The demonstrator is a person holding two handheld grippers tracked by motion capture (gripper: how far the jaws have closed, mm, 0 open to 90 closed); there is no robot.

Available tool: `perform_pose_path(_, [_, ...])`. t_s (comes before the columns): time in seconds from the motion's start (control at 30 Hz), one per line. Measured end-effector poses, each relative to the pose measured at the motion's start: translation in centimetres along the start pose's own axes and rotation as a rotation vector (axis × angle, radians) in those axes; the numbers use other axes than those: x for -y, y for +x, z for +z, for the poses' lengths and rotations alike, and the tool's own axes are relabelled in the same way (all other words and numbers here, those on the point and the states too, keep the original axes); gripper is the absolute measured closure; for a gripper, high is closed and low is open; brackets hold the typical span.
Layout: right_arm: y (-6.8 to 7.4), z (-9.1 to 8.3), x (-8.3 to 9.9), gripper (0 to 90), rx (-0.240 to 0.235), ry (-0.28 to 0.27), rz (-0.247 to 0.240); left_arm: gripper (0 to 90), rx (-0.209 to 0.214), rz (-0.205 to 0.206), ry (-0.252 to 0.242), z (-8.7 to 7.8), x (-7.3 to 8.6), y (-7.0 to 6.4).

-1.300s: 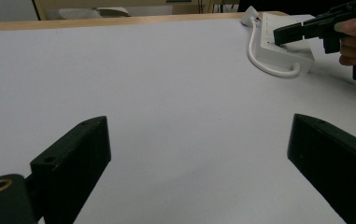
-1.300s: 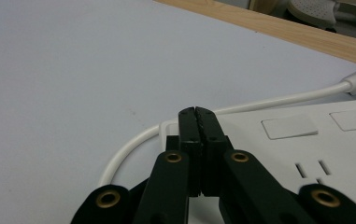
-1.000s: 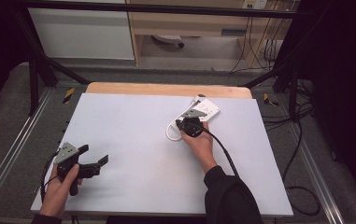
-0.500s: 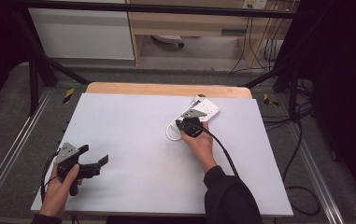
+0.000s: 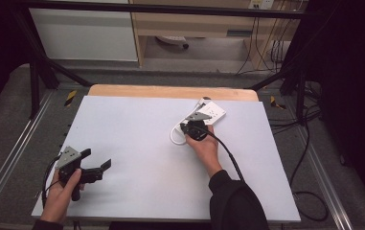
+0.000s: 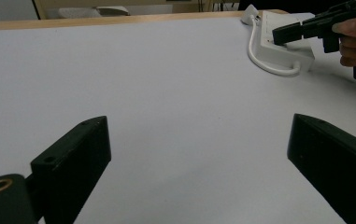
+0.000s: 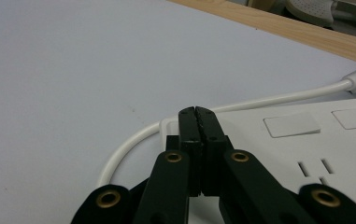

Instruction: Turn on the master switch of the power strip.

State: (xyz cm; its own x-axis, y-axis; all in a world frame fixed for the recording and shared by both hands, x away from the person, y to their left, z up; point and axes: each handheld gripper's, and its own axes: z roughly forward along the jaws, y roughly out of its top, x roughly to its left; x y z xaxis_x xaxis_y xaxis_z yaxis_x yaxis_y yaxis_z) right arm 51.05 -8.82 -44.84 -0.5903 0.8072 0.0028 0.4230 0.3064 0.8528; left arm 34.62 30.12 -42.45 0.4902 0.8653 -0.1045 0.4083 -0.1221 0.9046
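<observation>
Power strip (image 5: 210, 113) lies near the far edge of the bench (image 5: 137, 143), toward its right corner, with its white cable (image 5: 174, 136) curling off the nearer end in a loop on the bench top. The right gripper (image 5: 193, 128) sits at that nearer end, its jaws pressed fully together with nothing between them; in the right gripper view the closed tips (image 7: 198, 116) lie over the corner of the strip's white body (image 7: 306, 144), just short of the rocker switches (image 7: 291, 126) and the socket slots. Whether the tips actually touch the plastic cannot be told.

Across the last second very little has shifted. The right hand (image 5: 204, 148) has stayed where it was at the strip, and the strip and cable have kept their places. The left gripper (image 5: 86, 168) remains near the front left corner of the bench, well apart from the strip, jaws spread wide and holding nothing; it has drifted only slightly, and its own view looks across bare bench toward the strip (image 6: 283, 44) and the other gripper (image 6: 323, 28).

My reading is that the work is a press or nudge with the closed tips rather than a grasp, and that the pause means the right gripper is lining up on a switch or on the strip's end. The left seems to be waiting.
</observation>
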Motion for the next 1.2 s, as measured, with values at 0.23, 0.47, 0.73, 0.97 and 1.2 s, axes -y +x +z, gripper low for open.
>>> perform_pose_path(0.23, [0.02,0.02,-0.10,90.0,0.001,0.008,0.002,6.1,-0.001,0.000,0.000,0.00,0.00,-0.02])
perform_pose_path(0.47, [0.04,0.05,-0.18,90.0,0.000,0.020,-0.003,6.2,-0.001,0.003,0.004,0.03,0.02,-0.04])
perform_pose_path(0.73, [0.04,0.05,-0.21,90.0,0.001,0.021,0.000,6.1,-0.001,0.002,0.004,0.02,0.02,-0.01])
perform_pose_path(0.97, [0.05,0.03,-0.23,90.0,0.001,0.022,-0.001,6.2,-0.002,0.003,0.002,-0.01,0.02,0.00])
perform_pose_path(1.2, [0.05,0.03,-0.25,90.0,-0.001,0.023,0.009,6.2,-0.001,0.004,0.000,-0.01,0.02,0.04])
